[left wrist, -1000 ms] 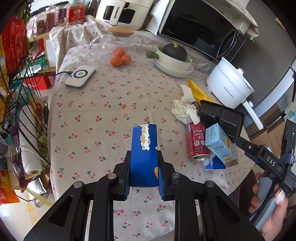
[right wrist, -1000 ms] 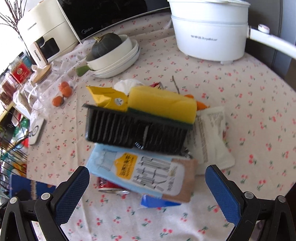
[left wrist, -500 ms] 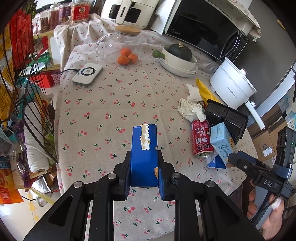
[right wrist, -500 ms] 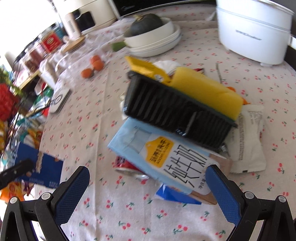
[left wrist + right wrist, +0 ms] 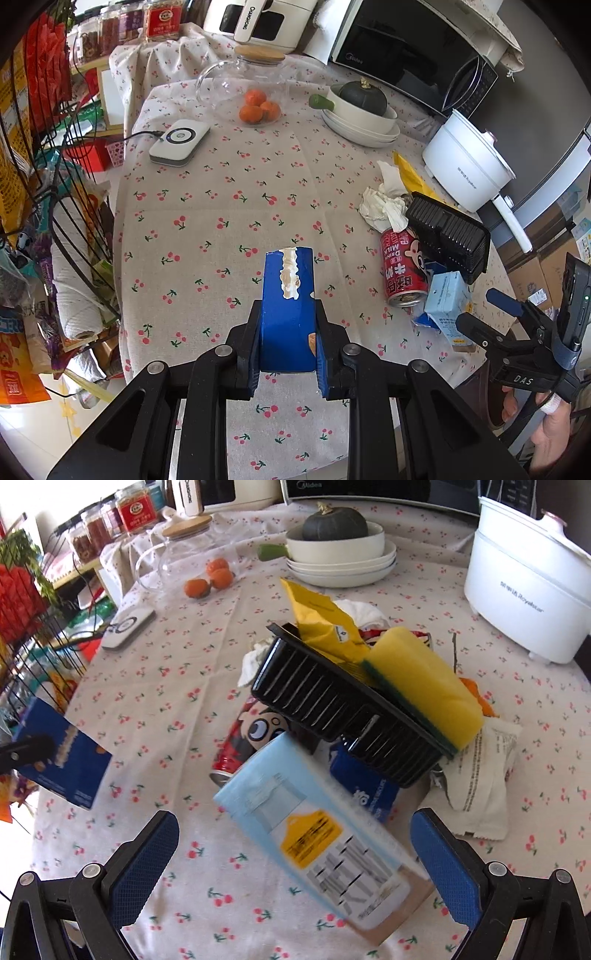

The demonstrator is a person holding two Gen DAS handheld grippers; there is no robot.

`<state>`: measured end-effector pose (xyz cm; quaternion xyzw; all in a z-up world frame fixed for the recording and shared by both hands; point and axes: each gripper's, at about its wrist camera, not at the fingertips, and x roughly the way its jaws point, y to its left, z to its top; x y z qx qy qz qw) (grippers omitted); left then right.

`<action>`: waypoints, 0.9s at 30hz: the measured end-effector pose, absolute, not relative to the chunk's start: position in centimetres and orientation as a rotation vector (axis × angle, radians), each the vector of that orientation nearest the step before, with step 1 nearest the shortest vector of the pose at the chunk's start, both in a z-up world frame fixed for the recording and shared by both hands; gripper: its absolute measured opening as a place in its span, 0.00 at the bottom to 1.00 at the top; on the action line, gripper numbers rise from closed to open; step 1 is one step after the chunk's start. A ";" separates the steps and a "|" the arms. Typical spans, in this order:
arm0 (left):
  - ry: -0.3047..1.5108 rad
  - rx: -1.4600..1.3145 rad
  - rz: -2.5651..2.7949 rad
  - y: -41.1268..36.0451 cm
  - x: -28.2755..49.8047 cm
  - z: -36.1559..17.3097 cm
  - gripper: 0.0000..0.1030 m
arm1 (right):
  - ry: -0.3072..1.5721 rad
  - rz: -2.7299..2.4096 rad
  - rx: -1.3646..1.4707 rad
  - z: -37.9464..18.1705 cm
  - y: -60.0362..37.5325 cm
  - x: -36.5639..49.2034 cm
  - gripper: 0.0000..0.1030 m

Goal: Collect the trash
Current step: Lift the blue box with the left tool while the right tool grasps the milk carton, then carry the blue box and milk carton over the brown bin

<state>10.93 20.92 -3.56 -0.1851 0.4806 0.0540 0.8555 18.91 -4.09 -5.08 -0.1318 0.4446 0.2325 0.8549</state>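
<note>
My left gripper (image 5: 288, 317) is shut on a torn dark blue box (image 5: 288, 306), held above the cherry-print tablecloth (image 5: 221, 206); the same box (image 5: 62, 753) shows at the left of the right wrist view. My right gripper (image 5: 295, 853) is open, its pads either side of a light blue carton (image 5: 321, 842) without pressing on it. The carton leans on a trash pile: a red milk can (image 5: 236, 753), a black plastic tray (image 5: 332, 709), a yellow sponge (image 5: 421, 686), a yellow wrapper (image 5: 321, 624), a white wrapper (image 5: 476, 779). A hand holds the right gripper (image 5: 487, 314) beside the carton (image 5: 448, 306).
A white electric pot (image 5: 465, 162) stands at the right. Stacked bowls (image 5: 360, 125) with a green squash, a glass jar (image 5: 243, 85) beside oranges and a white charger pad (image 5: 179, 142) sit further back. A wire rack (image 5: 44, 184) crowds the left. A crumpled tissue (image 5: 380, 206) lies by the can.
The right gripper has rolled and come lower and closer to the light blue carton, which now lies between its open fingers. The left gripper still holds the blue box.
</note>
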 end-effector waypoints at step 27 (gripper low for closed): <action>1.036 -0.324 0.076 18.5 10.8 -3.7 0.24 | 0.877 0.514 -0.587 -5.4 -2.9 15.5 0.40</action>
